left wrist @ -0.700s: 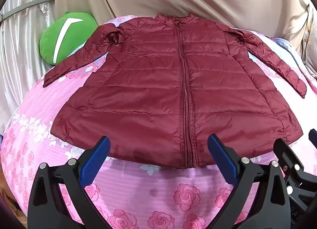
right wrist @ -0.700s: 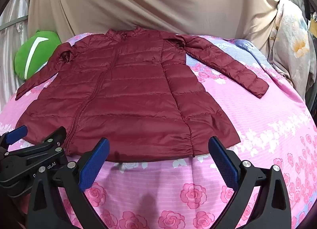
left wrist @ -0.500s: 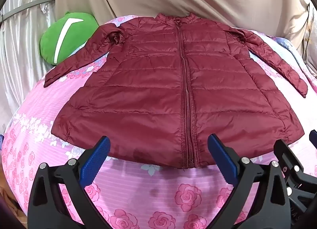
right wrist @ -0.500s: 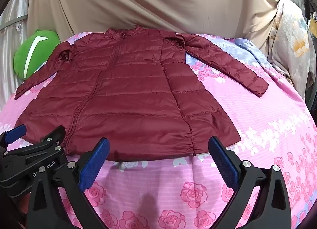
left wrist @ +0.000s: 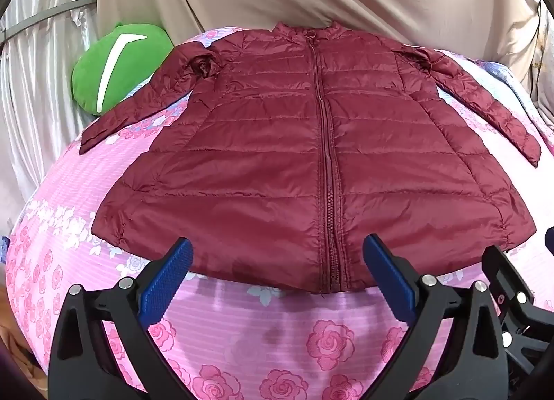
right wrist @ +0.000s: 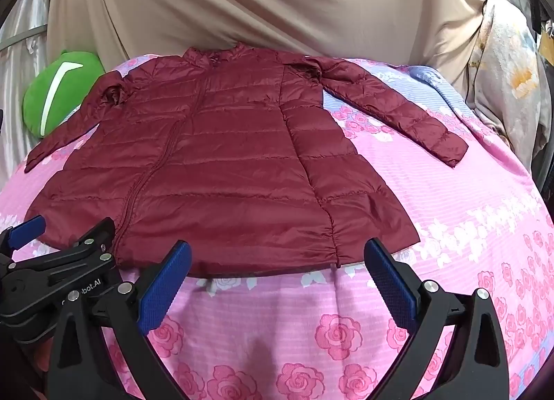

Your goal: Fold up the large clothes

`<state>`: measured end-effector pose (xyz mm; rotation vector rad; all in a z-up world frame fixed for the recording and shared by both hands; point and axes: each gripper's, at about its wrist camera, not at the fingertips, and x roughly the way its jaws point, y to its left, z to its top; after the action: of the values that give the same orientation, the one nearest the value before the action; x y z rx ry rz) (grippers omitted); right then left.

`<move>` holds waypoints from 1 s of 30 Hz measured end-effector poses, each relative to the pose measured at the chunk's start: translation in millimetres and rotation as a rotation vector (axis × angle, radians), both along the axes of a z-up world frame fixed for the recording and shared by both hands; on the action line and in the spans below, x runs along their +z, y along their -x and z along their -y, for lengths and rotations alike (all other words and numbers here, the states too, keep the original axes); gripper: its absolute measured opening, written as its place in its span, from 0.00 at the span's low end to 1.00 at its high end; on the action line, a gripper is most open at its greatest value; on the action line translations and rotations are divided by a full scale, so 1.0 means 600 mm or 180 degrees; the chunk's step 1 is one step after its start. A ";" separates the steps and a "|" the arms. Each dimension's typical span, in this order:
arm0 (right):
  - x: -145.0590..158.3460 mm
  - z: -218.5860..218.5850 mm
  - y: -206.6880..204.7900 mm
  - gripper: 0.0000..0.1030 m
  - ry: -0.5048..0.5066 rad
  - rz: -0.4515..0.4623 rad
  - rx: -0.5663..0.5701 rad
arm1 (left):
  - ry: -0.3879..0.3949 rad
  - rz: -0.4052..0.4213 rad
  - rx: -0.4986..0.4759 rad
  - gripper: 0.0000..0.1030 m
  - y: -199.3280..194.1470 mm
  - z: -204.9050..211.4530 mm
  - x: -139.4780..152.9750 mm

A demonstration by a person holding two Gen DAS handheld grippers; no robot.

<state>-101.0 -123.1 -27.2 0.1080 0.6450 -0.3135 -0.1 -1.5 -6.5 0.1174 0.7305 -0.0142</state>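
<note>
jacket, maroon quilted, lies flat and zipped on the pink floral bedspread, collar away from me, both sleeves spread outward. i judge it light, soft, puffy and slippery-shelled, so folds may slide. left gripper and right gripper hover just short of the jacket hem, jaws spread, holding nothing. i would pinch the hem corners or cuffs, through both layers.

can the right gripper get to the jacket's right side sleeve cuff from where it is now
Probably yes. The right gripper is open and empty near the hem of the maroon jacket. The sleeve cuff lies flat on the pink bedsheet with nothing between.
</note>
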 end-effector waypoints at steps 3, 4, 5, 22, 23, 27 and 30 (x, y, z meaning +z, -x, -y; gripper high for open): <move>-0.001 0.000 0.000 0.95 -0.0001 0.0002 -0.0003 | -0.0002 0.0001 -0.0002 0.93 0.000 0.000 0.001; 0.000 0.001 0.000 0.95 -0.0006 0.0001 -0.0004 | -0.0003 0.0001 -0.0001 0.93 0.000 0.000 0.001; -0.001 0.001 0.000 0.95 -0.0007 0.0002 -0.0002 | -0.0004 0.0004 -0.0002 0.93 0.000 -0.001 0.001; -0.007 0.006 0.002 0.95 -0.0009 0.0007 -0.0020 | -0.0025 0.0008 0.0006 0.93 0.002 0.002 0.000; -0.007 0.005 0.001 0.95 -0.0013 0.0007 -0.0017 | -0.0025 0.0009 0.0007 0.93 0.002 0.002 0.000; -0.006 0.005 0.002 0.95 -0.0021 0.0003 -0.0016 | -0.0022 0.0002 0.0005 0.93 0.002 0.001 0.000; -0.006 0.005 0.002 0.95 -0.0018 0.0003 -0.0017 | -0.0027 0.0006 0.0006 0.93 0.002 0.001 0.000</move>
<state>-102.2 -125.9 -30.6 0.1154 0.6448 -0.3167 -1.1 -2.3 -6.4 0.1248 0.7290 -0.0091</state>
